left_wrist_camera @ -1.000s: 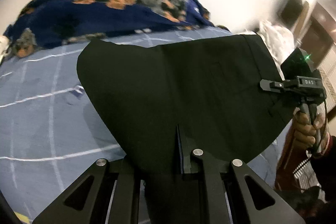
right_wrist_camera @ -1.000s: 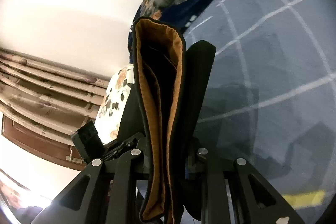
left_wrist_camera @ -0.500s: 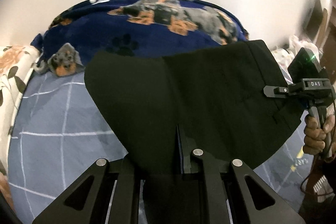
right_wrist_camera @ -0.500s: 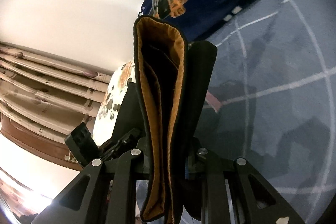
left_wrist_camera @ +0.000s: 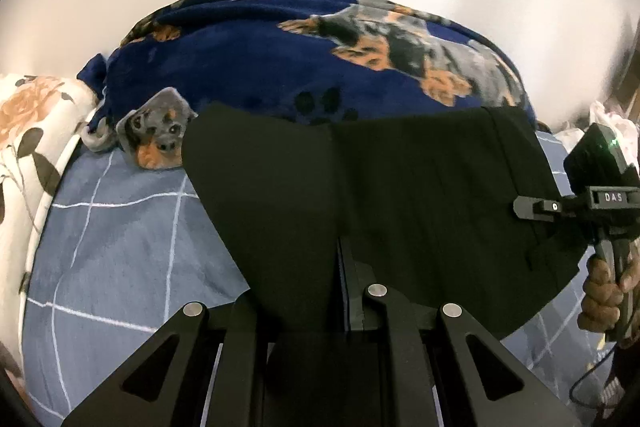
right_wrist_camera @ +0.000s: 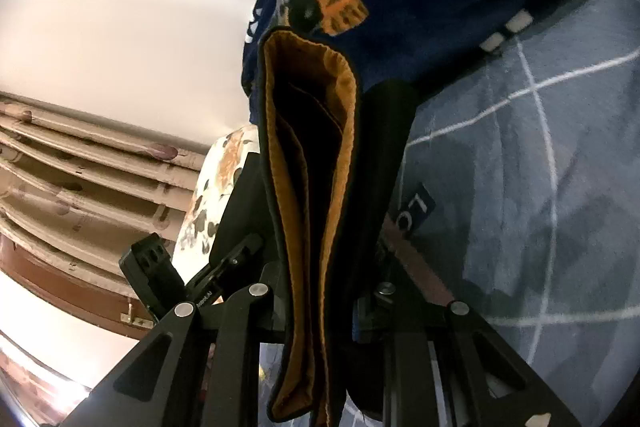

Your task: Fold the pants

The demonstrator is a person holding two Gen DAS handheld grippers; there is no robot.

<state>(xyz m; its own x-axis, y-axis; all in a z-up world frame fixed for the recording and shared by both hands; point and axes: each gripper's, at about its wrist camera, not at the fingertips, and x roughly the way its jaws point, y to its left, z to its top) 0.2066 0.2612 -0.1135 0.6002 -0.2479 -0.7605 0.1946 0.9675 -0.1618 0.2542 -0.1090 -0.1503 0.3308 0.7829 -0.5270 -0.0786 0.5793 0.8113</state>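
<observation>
pants (left_wrist_camera: 400, 195) – soft, limp, light | left gripper (left_wrist_camera: 340, 267) pinches one edge, right gripper (right_wrist_camera: 340, 267) pinches waistband – hold both corners

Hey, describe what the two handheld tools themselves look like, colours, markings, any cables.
Both are matte black. The left tool shows angular arms with triangular cut-outs and round silver bolts. The right tool has a boxy top with a small green light, a white "DAS" label, a pistol-style handle, and a thin black cable trailing below.

Left wrist view angled down along pants (left_wrist_camera: 380, 195), right wrist view close-up, both sharing bedsheet (left_wrist_camera: 120, 247).
</observation>
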